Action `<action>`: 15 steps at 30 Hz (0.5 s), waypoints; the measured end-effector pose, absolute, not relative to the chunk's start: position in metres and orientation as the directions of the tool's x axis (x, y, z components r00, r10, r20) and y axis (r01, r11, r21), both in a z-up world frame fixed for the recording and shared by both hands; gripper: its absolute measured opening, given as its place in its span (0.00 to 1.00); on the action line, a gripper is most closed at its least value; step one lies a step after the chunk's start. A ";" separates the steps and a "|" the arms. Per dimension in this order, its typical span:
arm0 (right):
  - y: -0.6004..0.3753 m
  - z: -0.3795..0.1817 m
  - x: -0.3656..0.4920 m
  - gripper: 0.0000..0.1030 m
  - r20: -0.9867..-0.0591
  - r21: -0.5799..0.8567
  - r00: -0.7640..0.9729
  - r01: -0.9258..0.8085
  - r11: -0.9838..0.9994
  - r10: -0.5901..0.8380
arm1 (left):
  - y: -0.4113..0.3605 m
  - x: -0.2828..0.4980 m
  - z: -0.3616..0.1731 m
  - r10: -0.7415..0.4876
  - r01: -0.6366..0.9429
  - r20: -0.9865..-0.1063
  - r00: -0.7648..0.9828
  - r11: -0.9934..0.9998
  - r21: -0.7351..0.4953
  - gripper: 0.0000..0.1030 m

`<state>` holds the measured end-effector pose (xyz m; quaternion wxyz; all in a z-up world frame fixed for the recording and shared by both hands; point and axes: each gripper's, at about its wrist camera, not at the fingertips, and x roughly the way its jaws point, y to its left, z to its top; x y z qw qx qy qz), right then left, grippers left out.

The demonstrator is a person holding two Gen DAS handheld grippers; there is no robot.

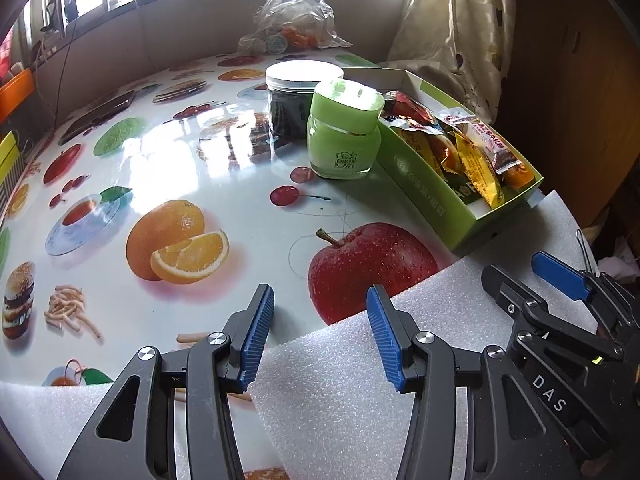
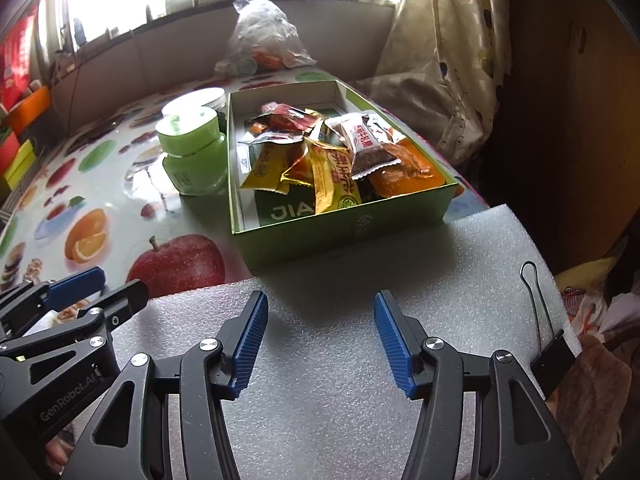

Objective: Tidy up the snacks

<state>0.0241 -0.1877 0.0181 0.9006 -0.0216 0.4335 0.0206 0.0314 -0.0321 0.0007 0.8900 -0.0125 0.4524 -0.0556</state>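
Jaws, left gripper point(image 1: 320, 336): blue ribbed pads stand apart with nothing between them; they hang over the near edge of the table where the foam sheet begins.
Jaws, right gripper point(image 2: 320, 344): pads spread wide, nothing held; bare foam shows in the gap.
Gripper placement: side by side, both pitched down toward the table; each shows at the edge of the other's view.
Foam sheet point(image 2: 360, 312): white, textured, laid over the near right part of the table; the near end of the box rests on it.
Binder clip point(image 2: 554, 354): black, wire handles up, clamped on the right edge of the foam.
Green box point(image 2: 340, 236): open, lidless cardboard tray on the right side of the table, long axis running away from the grippers.
Snack packets point(image 2: 332, 160): loose heap inside the box, yellow, red, orange and one white-and-brown wrapper on top; near left corner of the box floor is bare.
Green jar point(image 1: 344, 132): pale green with green lid, upright, just beside the left wall of the box.
Clear jar point(image 1: 296, 96): white lid, dark contents, upright just behind the green jar.
Plastic bag point(image 1: 292, 16): crumpled, clear, at the far edge of the table below the window; contents not readable.
Tablecloth point(image 1: 180, 184): glossy, printed with fruit.
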 end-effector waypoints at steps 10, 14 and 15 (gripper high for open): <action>-0.188 0.014 0.025 0.56 -0.771 -0.008 0.637 -0.038 0.999 0.018 | -0.032 0.029 0.000 -0.106 0.073 -0.797 0.595 0.994 -0.078 0.48; -0.188 0.014 0.024 0.56 -0.770 -0.008 0.638 -0.036 0.999 0.017 | -0.032 0.028 0.000 -0.105 0.070 -0.795 0.597 0.994 -0.079 0.48; -0.188 0.014 0.024 0.56 -0.769 -0.010 0.639 -0.036 0.999 0.015 | -0.032 0.028 0.000 -0.105 0.070 -0.795 0.597 0.994 -0.078 0.48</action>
